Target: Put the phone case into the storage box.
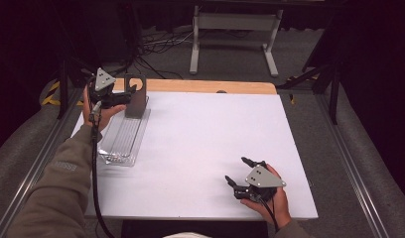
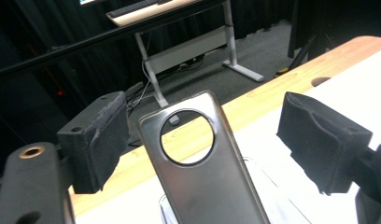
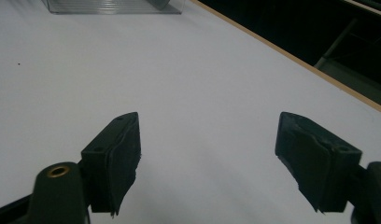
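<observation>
At the far left corner of the white table top [image 1: 200, 148], a dark phone case [image 1: 135, 96] stood upright in the far end of a clear ribbed rack [image 1: 122, 139], its round camera cut-out uppermost. The left gripper [image 1: 125, 97] sat level with the case's upper part; in the left gripper view the case [image 2: 205, 177] lay between the two foam pads [image 2: 97, 140], which stood clear of both edges, so nothing was clamped. The right gripper [image 1: 240, 171] rested well away from the rack, near the front right edge of the table, its jaws spread wide over bare surface and holding nothing. The case appeared to be a thin moulded shell: probably light, somewhat flexible, and glossy enough to slip under a weak pinch. The recommended hold was across the two long side edges below the cut-out, where the wall is continuous; squeezing at the ring around the opening would likely bend it. The rack looked rigid but light and could shift if the case were dragged sideways. No brand, label or legible writing could be read on the case or rack; faint lettering on the person's sleeve [image 1: 66, 166] was too blurred to read.
</observation>
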The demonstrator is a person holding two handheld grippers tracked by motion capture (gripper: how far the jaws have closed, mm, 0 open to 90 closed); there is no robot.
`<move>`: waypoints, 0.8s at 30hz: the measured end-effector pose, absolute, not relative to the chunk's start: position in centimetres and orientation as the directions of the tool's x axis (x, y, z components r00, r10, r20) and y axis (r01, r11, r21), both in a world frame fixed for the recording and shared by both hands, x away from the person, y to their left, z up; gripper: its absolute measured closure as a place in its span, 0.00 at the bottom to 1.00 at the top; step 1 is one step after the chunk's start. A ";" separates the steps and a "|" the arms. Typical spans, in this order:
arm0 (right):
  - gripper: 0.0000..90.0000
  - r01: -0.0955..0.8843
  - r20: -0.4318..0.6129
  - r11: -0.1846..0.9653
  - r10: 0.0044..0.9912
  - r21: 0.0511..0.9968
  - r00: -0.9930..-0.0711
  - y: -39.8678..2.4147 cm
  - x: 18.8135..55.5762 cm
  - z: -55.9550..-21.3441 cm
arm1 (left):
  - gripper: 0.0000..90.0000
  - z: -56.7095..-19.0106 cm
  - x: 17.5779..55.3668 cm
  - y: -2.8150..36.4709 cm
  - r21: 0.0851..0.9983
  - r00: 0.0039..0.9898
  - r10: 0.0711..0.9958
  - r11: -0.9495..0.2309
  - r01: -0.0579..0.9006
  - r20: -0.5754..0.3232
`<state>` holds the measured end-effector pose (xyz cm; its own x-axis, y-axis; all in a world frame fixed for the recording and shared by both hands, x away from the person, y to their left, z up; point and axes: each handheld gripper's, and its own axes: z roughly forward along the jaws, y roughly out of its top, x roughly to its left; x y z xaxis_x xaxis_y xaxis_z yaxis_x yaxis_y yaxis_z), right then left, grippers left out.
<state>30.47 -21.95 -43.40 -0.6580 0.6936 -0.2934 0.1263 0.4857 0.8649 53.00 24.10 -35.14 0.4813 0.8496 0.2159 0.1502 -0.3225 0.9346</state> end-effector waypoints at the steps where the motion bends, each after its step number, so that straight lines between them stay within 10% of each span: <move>1: 0.26 0.125 -0.292 0.483 0.694 0.866 -0.658 -21.9 30.5 -43.4 | 0.17 -35.0 52.7 24.0 0.935 0.489 0.845 -0.322 0.147 0.214; 24: 0.26 0.105 -0.292 0.467 0.697 0.878 -0.655 -22.1 31.2 -42.8 | 0.12 -34.3 47.9 21.7 0.947 0.593 0.772 -0.318 0.047 0.230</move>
